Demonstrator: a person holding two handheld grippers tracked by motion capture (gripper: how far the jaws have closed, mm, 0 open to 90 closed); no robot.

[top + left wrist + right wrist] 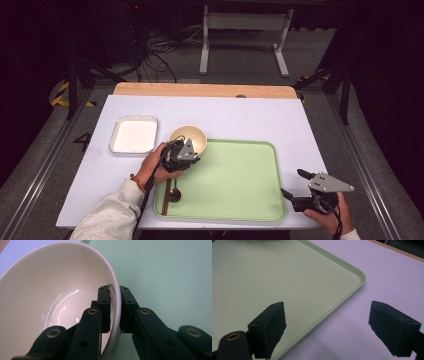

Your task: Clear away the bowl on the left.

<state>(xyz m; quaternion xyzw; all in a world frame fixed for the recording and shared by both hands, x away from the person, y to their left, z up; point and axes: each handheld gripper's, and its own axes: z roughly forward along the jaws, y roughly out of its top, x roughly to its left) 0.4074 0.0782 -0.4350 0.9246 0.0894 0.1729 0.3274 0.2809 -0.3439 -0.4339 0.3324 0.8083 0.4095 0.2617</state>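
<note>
A cream bowl [189,136] sits at the far left corner of the pale green tray [235,185]. My left gripper [184,152] is shut on the bowl's near rim [117,302], one jaw inside the bowl and one outside, and the bowl leans. The bowl [50,297] looks empty and glossy inside. A spoon [174,194] and brown chopsticks [166,197] lie on the tray's left edge, beside the left wrist. My right gripper [292,184] hovers open near the tray's right front corner [359,277], with nothing between its pads [274,322].
A white rectangular dish [134,135] lies on the white tabletop [250,117] left of the bowl. A wooden strip [205,90] runs along the table's far edge. Beyond it are cables and a stand on the floor.
</note>
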